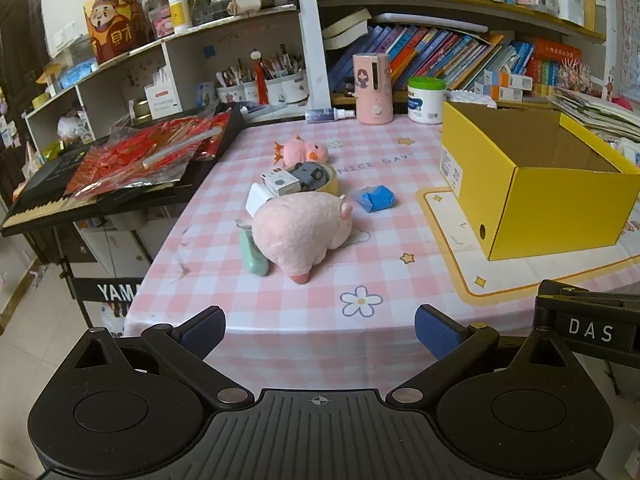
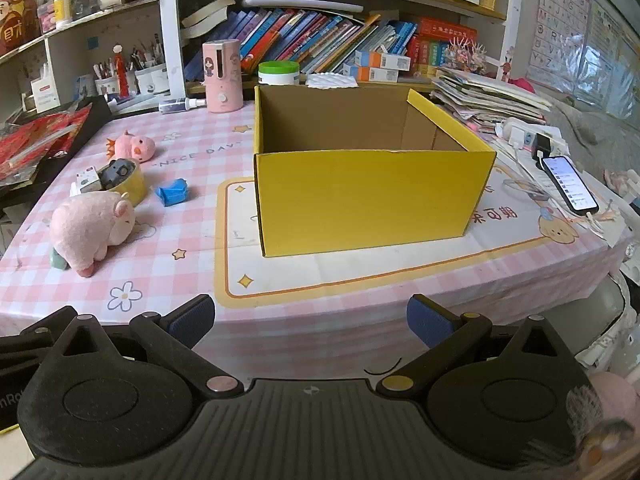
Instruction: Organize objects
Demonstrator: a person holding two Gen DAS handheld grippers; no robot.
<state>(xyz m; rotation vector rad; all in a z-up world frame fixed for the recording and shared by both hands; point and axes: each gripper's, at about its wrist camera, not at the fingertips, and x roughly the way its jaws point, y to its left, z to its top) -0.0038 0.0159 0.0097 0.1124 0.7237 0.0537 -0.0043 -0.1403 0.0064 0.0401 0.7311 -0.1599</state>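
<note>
A large pink plush pig [image 1: 304, 232] [image 2: 90, 228] lies on the pink checked tablecloth, partly over a mint green item [image 1: 254, 256]. Behind it sit a white box [image 1: 280, 182], a yellow tape roll [image 1: 330, 182] [image 2: 130, 184] with a grey toy car [image 1: 310, 172] on it, a small pink plush duck [image 1: 302, 150] [image 2: 134, 146] and a crumpled blue bag [image 1: 376, 198] [image 2: 173, 192]. An open yellow cardboard box [image 1: 560, 208] [image 2: 368, 196] stands empty at the right. My left gripper [image 1: 320, 330] and right gripper [image 2: 310, 322] hover open before the table's front edge, both holding nothing.
A keyboard [image 1: 100, 184] with red packets on it borders the table's left side. A pink dispenser [image 2: 222, 76], a green-lidded jar [image 2: 279, 73] and book shelves line the back. A phone [image 2: 570, 184], chargers and paper stacks crowd the right edge.
</note>
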